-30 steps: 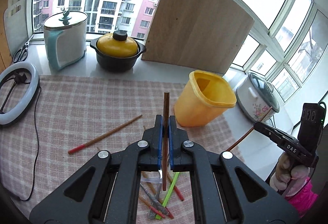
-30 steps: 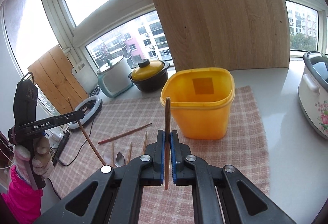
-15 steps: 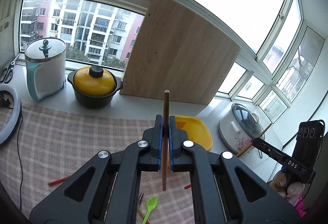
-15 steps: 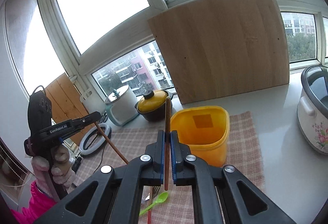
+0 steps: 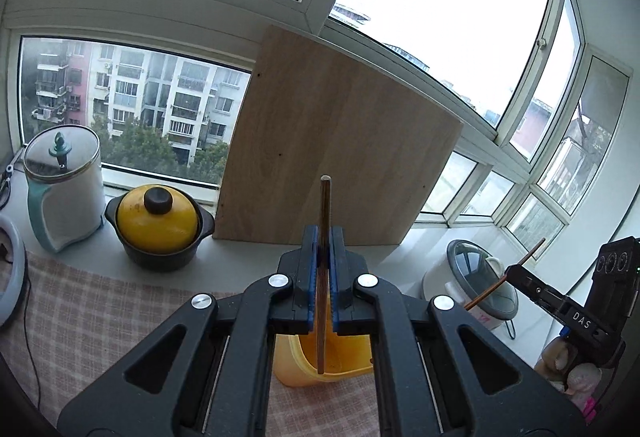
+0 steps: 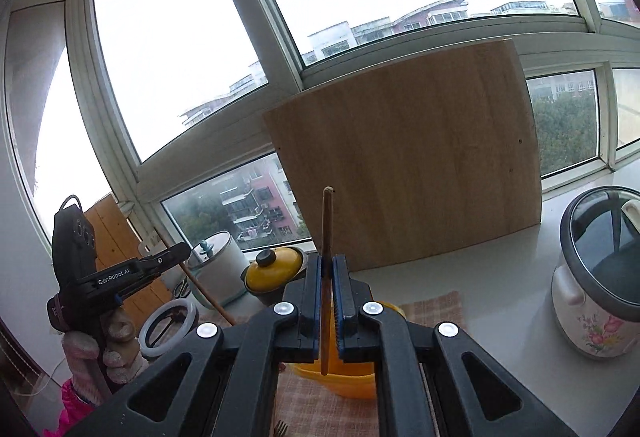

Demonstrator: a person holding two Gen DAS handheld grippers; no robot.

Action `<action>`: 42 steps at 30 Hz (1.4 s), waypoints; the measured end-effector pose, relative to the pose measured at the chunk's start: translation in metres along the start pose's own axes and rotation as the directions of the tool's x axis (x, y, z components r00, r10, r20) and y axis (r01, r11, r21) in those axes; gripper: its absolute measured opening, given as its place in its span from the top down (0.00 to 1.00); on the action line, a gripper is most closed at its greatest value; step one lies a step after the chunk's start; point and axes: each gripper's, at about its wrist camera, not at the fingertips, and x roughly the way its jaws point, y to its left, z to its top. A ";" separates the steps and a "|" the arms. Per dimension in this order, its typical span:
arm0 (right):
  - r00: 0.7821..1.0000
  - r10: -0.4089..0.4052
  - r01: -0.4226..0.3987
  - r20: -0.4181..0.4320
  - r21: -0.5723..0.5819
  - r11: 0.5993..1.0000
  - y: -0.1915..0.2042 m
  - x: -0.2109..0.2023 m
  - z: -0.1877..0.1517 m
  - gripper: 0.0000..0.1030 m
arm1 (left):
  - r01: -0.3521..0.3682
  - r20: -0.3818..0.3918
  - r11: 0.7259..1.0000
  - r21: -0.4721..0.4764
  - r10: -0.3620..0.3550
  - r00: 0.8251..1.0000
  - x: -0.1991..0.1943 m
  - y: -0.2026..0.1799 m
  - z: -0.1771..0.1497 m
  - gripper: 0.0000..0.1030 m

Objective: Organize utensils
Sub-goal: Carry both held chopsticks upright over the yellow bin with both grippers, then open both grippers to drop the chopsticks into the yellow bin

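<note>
Left gripper [image 5: 325,277]: jaws pinching a brown chopstick [image 5: 324,205], upright.
Right gripper [image 6: 328,289]: clamped on a second chopstick [image 6: 326,225].
Yellow bin [image 5: 344,353]: just below both chopstick tips.
Beyond: wooden board [image 5: 340,141] against window.

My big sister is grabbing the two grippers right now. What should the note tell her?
Left gripper: shut on a brown chopstick, held upright.
Right gripper: shut on a second chopstick, also upright.
Both hang above the yellow bin on the checked cloth.
Done: both chopsticks are picked up. Nothing shows inside the bin, though the grippers hide most of it.
Left: lower both chopsticks into the bin and let go. A fork tip shows at the bottom edge of the right wrist view; other utensils are out of view, so check the cloth.
</note>
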 end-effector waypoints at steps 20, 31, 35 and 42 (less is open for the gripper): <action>0.978 -0.074 0.077 -0.195 0.008 0.997 -0.027 0.098 -0.052 0.97 | -0.067 -0.170 0.998 -0.011 0.065 0.983 0.107 0.013 -0.049 0.98; 0.967 -0.079 0.084 -0.242 0.010 0.996 -0.031 0.109 -0.060 0.97 | -0.043 -0.248 0.998 0.041 0.051 0.967 0.124 -0.003 -0.062 0.98; 0.963 -0.086 0.085 -0.256 -0.016 0.996 -0.027 0.108 -0.065 0.90 | -0.022 -0.265 0.997 0.073 0.040 0.963 0.124 -0.009 -0.066 0.97; 0.964 -0.124 0.116 -0.236 -0.049 0.992 -0.019 0.097 -0.069 0.50 | -0.012 -0.250 0.996 0.086 0.033 0.968 0.109 -0.008 -0.065 0.56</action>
